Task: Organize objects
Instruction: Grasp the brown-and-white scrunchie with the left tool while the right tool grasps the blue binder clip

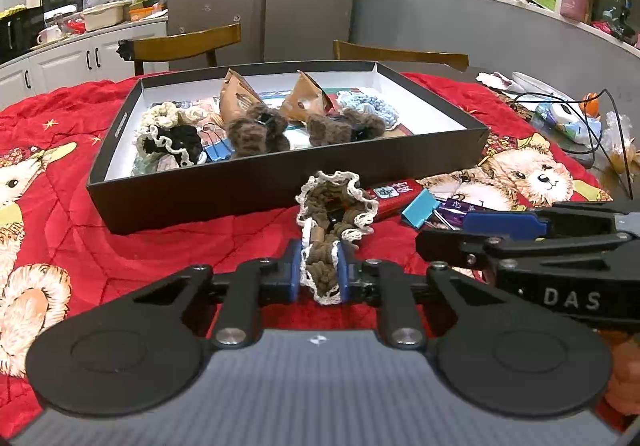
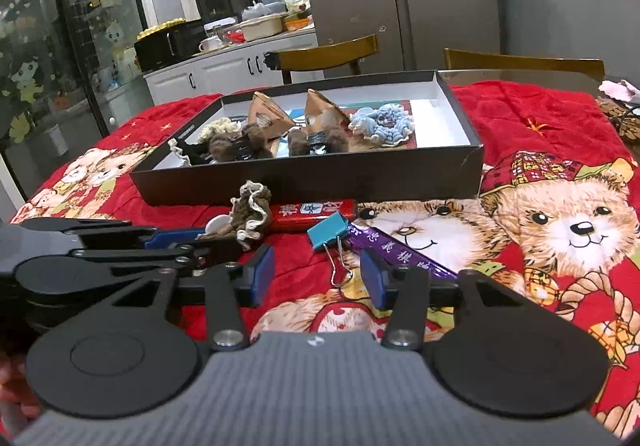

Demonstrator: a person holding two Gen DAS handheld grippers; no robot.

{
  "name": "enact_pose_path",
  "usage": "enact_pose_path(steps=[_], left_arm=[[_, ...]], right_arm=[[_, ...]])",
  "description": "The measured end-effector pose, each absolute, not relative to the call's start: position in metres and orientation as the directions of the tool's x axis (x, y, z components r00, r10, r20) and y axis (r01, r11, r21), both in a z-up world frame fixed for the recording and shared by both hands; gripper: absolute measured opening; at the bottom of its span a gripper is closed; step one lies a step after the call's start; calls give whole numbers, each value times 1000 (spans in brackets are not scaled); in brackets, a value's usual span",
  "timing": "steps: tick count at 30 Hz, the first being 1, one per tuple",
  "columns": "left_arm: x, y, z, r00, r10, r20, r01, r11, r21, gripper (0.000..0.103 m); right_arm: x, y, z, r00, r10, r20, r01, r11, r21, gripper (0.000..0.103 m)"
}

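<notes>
A brown scrunchie [image 1: 336,201] with cream lace trim is pinched between the blue pads of my left gripper [image 1: 320,270], just above the red blanket in front of the black box [image 1: 200,197]. From the right wrist view the same scrunchie [image 2: 250,213] hangs from the left gripper [image 2: 212,242]. My right gripper [image 2: 318,274] stands open over the blanket. The wire handles of a blue binder clip [image 2: 328,232] lie between its pads, untouched. In the left wrist view the right gripper [image 1: 444,234] reaches in from the right.
The box [image 2: 304,185] holds several scrunchies, brown paper packets and a blue clip. A red packet [image 2: 312,211] and a purple packet [image 2: 396,250] lie by the binder clip [image 1: 420,207]. Two wooden chairs [image 1: 184,41] stand behind the table. Cables and clutter [image 1: 568,117] sit at far right.
</notes>
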State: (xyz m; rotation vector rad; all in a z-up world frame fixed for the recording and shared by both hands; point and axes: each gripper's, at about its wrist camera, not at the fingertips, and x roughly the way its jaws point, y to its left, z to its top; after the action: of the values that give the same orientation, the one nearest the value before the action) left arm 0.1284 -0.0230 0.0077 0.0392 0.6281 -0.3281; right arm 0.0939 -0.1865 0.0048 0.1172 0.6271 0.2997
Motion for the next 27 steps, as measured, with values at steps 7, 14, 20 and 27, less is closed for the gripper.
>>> enact_pose_path(steps=[7,14,20,27], left_arm=[[122,-15,9,794,-254,-553,258,963,-73,21],[120,-9,11,813,-240,-530,223,970,-98,21],[119,-7,11,818,-240,-522,217,970,-106,21],[116,-7,12,825,-239,-512,215,971,-105,21]], right_arm=[[95,-181,3,770,290,-569,-239,957,163,40],[97,-176,2,779,235,-581,-210,971,110,22],[97,-175,2,783,224,-580,-207,974,96,13],[92,-183,5,801,252,-544,-212,968,137,3]])
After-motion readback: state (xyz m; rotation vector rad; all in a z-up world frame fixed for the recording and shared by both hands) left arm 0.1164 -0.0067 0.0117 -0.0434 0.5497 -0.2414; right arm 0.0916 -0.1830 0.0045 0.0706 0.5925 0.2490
